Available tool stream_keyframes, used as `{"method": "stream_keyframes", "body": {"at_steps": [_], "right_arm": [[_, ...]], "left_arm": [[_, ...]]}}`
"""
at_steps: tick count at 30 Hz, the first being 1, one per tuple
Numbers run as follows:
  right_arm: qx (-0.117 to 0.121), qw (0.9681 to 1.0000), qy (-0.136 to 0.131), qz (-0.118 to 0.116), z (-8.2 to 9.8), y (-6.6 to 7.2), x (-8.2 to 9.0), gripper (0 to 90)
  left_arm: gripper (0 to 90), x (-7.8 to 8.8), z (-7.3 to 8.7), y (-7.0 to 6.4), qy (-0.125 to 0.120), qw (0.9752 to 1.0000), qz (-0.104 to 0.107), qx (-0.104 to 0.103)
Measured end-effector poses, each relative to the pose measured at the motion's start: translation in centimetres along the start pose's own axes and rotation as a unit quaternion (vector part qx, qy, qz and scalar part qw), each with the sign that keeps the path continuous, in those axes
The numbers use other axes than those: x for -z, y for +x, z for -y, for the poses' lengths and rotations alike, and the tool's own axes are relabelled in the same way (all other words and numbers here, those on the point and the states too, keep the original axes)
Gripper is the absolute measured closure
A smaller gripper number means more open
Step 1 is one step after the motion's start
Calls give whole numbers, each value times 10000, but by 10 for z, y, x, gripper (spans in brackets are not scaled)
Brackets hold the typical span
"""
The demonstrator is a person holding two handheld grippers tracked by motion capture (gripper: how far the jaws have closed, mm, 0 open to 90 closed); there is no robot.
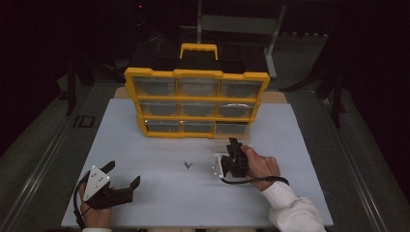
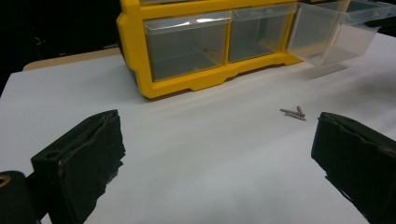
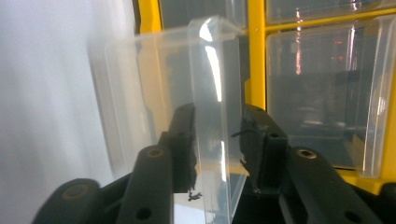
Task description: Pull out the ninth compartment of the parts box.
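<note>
Almost nothing here can be read. The one sign I can make out sits on the floor [image 1: 58, 140] to the left of my desk [image 1: 154, 193] — a dark marking [image 1: 83, 121] that looks like the letters "ID", though I can't be sure of it. The yellow organiser [image 1: 196, 102] at the far side of the desk carries no label, brand or number that I can read — its clear drawer fronts are plain. I find no lettering on the desk either.
</note>
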State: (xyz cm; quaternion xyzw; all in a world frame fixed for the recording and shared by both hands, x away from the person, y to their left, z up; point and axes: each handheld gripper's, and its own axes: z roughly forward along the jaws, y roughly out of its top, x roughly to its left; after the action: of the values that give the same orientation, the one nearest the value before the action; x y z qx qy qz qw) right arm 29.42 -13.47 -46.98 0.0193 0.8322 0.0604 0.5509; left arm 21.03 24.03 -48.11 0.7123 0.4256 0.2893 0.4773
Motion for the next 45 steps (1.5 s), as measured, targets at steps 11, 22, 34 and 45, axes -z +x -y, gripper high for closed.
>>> {"method": "stream_keyframes", "body": {"at_steps": [11, 22, 34, 45], "right_arm": [[-926, 9946, -360, -294, 0, -14, 9, 518], [-1971, 9768, -588, -596, 2, -27, 11, 392], [-2921, 9474, -799, -1036, 8, -37, 11, 272], [-4151, 8855, -1236, -1682, 24, -47, 9, 222]], "left_arm": [[28, 0, 0, 0, 7, 10000, -10, 2], [28, 0, 0, 0, 14, 10000, -12, 15], [29, 0, 1, 0, 10, 10000, 5, 18], [29, -1, 1, -1, 33, 10000, -6, 7]]}}
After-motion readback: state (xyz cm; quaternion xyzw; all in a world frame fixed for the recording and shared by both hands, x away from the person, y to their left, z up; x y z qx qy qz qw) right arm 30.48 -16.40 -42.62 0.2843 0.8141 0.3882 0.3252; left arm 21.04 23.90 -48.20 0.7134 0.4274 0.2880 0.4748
